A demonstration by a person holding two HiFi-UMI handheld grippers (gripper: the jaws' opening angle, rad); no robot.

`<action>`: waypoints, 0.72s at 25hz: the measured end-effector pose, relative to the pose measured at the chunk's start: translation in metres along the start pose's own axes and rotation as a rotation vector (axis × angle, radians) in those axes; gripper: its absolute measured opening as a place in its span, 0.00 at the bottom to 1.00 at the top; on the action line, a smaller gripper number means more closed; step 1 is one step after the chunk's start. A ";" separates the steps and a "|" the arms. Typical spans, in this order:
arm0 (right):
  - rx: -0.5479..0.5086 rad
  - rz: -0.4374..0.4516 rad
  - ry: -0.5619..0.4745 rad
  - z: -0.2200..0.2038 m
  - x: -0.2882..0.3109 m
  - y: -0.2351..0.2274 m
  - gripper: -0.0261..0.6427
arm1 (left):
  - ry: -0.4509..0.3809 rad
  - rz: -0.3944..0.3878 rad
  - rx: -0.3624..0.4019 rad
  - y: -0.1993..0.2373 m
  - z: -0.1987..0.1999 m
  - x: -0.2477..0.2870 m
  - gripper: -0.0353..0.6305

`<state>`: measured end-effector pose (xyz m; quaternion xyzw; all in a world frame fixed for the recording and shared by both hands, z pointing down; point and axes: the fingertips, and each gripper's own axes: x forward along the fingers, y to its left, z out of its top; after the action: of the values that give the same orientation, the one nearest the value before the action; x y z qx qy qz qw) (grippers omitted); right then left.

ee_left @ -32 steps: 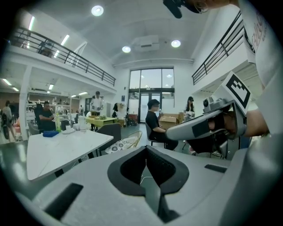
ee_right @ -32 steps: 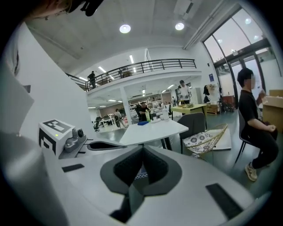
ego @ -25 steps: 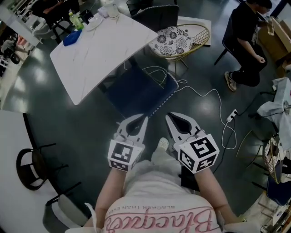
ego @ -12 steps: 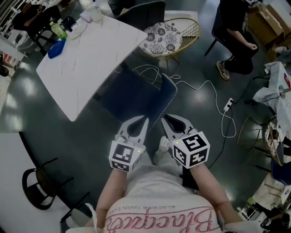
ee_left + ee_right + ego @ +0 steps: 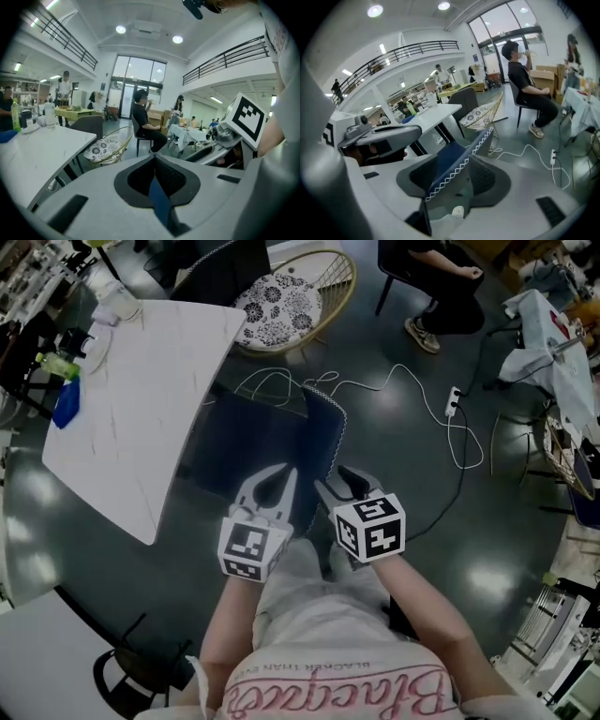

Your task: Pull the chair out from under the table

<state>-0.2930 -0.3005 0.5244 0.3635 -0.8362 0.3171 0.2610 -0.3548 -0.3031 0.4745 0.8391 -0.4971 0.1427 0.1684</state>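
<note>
Judging by how things lie, I have hardly begun: the blue chair stands hard against the long edge of the white table, its seat reaching up to that edge and perhaps a little under it, though I cannot tell how far. None of the pulling looks done. What is done is the approach. My right gripper sits at the end of the backrest that lies farthest from the table. Its jaws have just been opening and now stand spread wide, with the top edge of the backrest running between them; the pads do not look pressed on it yet. My left gripper hangs on the table side of the right one, its tips pressed together. A sliver of blue shows through the hollow behind them, which I take for the chair seen past the jaws and not something pinched. What is left, as I see it, is to pinch the backrest and draw the whole chair away from the table. The chair itself is upholstered in dark navy, with a low upright back trimmed along its rim in white zigzag stitching. It stands upright and square to the table's edge.
</note>
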 end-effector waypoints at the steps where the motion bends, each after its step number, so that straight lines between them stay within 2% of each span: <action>1: 0.045 -0.009 0.019 -0.006 0.008 -0.004 0.30 | 0.006 -0.015 0.005 0.001 0.000 0.005 0.06; 4: 0.129 -0.069 0.059 -0.017 0.028 -0.013 0.31 | 0.021 -0.062 0.024 0.006 0.001 0.016 0.06; 8: 0.175 -0.177 0.071 -0.020 0.046 -0.025 0.33 | 0.039 -0.102 0.041 0.020 -0.005 0.025 0.06; 13: 0.205 -0.253 0.100 -0.025 0.064 -0.031 0.34 | 0.061 -0.161 0.050 0.024 -0.009 0.034 0.06; 15: 0.212 -0.255 0.135 -0.032 0.074 -0.031 0.34 | 0.067 -0.180 0.049 0.025 -0.013 0.036 0.06; 18: 0.278 -0.207 0.201 -0.042 0.081 -0.030 0.34 | 0.078 -0.204 0.054 0.025 -0.017 0.037 0.06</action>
<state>-0.3095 -0.3225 0.6167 0.4466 -0.7122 0.4356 0.3218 -0.3605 -0.3360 0.5088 0.8834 -0.3981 0.1709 0.1787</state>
